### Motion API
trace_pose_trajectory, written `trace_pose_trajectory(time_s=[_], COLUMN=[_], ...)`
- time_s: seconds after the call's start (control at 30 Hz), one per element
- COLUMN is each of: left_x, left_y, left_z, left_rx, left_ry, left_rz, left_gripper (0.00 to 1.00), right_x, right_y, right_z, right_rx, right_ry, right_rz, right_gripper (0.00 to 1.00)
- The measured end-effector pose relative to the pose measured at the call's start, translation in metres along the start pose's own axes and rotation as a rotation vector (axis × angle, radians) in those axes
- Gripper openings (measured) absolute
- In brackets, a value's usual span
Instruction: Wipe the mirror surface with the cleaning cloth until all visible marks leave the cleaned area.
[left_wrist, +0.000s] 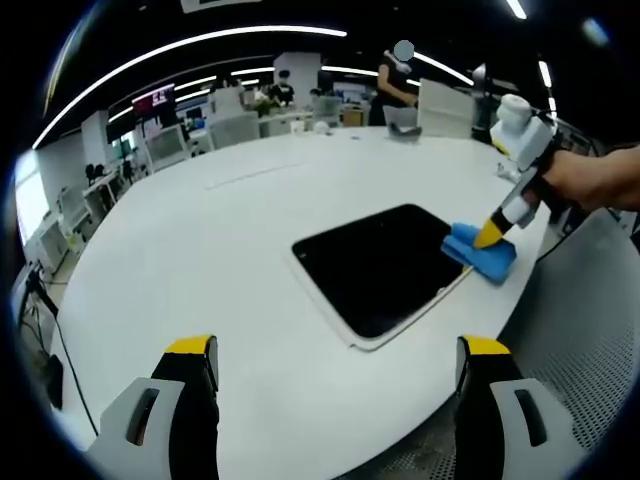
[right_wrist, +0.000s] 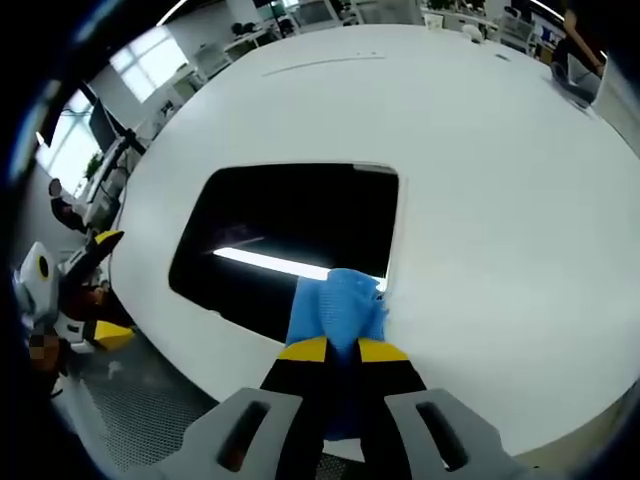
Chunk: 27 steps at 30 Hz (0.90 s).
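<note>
The right tongs (right_wrist: 343, 350) are closed on a crumpled blue cleaning cloth (right_wrist: 338, 305), pressing it on the 6 o'clock edge of the dark rectangular mirror (right_wrist: 290, 235), which lies flat on the round white counter (right_wrist: 500, 180). The left tongs (left_wrist: 335, 350) hover wide open and empty above the counter.

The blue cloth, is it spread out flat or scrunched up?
Scrunched up: the blue cloth is bunched in the right gripper at the mirror's edge.
</note>
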<state>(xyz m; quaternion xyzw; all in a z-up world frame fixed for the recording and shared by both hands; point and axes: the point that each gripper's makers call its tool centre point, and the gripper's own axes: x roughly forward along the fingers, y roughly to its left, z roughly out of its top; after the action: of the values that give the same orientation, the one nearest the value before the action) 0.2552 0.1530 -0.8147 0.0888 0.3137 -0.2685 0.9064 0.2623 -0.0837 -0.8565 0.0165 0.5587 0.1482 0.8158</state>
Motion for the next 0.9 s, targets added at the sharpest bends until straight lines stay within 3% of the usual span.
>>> trace_pose_trajectory(time_s=[0.53, 0.9], left_x=[0.0, 0.0], left_y=[-0.001, -0.005], left_z=[-0.001, -0.001], left_rx=[0.005, 0.006], left_ry=[0.009, 0.006], left_rz=[-0.003, -0.02], left_gripper=[0.99, 0.99], right_x=[0.006, 0.013], right_y=[0.018, 0.044], right_z=[0.003, 0.009], right_rx=[-0.016, -0.019], right_ry=[0.01, 0.006], right_rz=[0.015, 0.037], right_gripper=[0.04, 0.04])
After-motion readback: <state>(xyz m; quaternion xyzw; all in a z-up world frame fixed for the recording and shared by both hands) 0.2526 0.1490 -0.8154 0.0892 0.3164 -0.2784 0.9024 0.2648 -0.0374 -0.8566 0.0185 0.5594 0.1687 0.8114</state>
